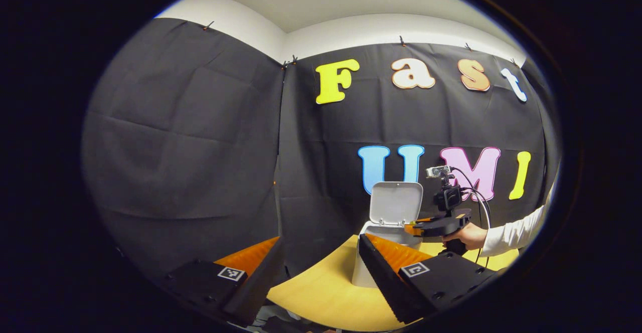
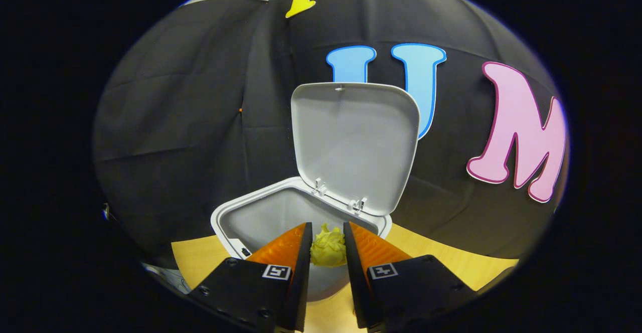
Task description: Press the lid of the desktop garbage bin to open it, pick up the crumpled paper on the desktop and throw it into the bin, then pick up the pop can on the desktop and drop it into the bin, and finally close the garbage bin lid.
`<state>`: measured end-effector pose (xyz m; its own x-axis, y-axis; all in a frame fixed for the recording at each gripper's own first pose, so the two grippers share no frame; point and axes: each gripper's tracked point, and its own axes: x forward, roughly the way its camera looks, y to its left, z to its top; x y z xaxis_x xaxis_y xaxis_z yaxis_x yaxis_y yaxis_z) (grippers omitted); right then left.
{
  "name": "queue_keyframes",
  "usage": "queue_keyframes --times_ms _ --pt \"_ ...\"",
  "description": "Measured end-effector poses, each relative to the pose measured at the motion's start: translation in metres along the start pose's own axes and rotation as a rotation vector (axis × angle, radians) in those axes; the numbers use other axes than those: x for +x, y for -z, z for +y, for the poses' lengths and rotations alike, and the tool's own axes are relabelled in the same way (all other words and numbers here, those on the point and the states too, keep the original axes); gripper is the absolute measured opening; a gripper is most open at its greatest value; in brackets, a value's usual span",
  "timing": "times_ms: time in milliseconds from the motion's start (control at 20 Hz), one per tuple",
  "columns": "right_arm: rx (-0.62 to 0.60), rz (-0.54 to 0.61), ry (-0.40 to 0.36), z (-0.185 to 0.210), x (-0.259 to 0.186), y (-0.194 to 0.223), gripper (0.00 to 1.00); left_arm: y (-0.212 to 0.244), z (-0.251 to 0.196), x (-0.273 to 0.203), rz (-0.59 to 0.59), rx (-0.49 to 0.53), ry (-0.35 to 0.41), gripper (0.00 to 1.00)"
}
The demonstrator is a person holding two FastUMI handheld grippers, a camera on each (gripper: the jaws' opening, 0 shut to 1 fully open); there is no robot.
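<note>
We hold the paper (image 2: pixel 328 246) pinched in the right gripper (image 2: pixel 327 232), its jaws pressed on both sides, directly above the open bin (image 2: pixel 225 220), lid (image 2: pixel 353 142) upright behind. The right hand (image 1: pixel 469 235) reaches level over the bin. The left gripper (image 1: pixel 321 253), jaws spread and empty, hangs above the counter (image 1: pixel 326 293), farther from the bin.

The left gripper view is looking level across the tabletop (image 1: pixel 321 293) from farther back, facing the booth's corner, with the bin (image 1: pixel 386 232) and the right gripper (image 1: pixel 416 227) off to its right. The right gripper view is sitting close above the bin (image 2: pixel 235 217), tilting down into its mouth toward the raised lid (image 2: pixel 356 142). Both views are sharing the bin, its lid (image 1: pixel 395 203) and the tabletop (image 2: pixel 200 260).
</note>
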<state>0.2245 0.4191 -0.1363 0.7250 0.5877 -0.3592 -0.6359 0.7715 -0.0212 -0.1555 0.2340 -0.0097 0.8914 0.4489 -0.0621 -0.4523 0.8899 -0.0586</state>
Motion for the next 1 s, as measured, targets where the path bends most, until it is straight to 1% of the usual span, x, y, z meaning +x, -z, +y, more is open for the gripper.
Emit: queue_keyframes --times_ms 200,250,700,850,950,1000 --pt "-0.009 0.004 -0.003 0.002 0.006 0.002 0.41 0.006 -0.001 0.001 0.015 -0.009 -0.008 0.97" --pt "-0.009 0.005 -0.003 0.002 0.006 0.003 0.43 0.005 0.000 0.001 0.010 -0.006 -0.010 0.97" --pt "-0.009 0.001 -0.005 0.002 0.012 0.001 0.43 0.005 -0.001 -0.003 0.009 -0.004 -0.025 0.97" --pt "-0.015 -0.002 0.000 0.000 0.012 0.000 0.47 0.008 -0.002 -0.002 0.017 -0.005 -0.024 0.97" --pt "-0.008 -0.007 -0.007 0.001 0.011 -0.001 0.55 0.007 -0.003 -0.001 0.011 -0.001 -0.024 0.97" --pt "-0.014 -0.013 -0.001 0.000 0.010 -0.002 0.57 0.010 -0.006 -0.001 0.015 -0.007 -0.015 0.97"
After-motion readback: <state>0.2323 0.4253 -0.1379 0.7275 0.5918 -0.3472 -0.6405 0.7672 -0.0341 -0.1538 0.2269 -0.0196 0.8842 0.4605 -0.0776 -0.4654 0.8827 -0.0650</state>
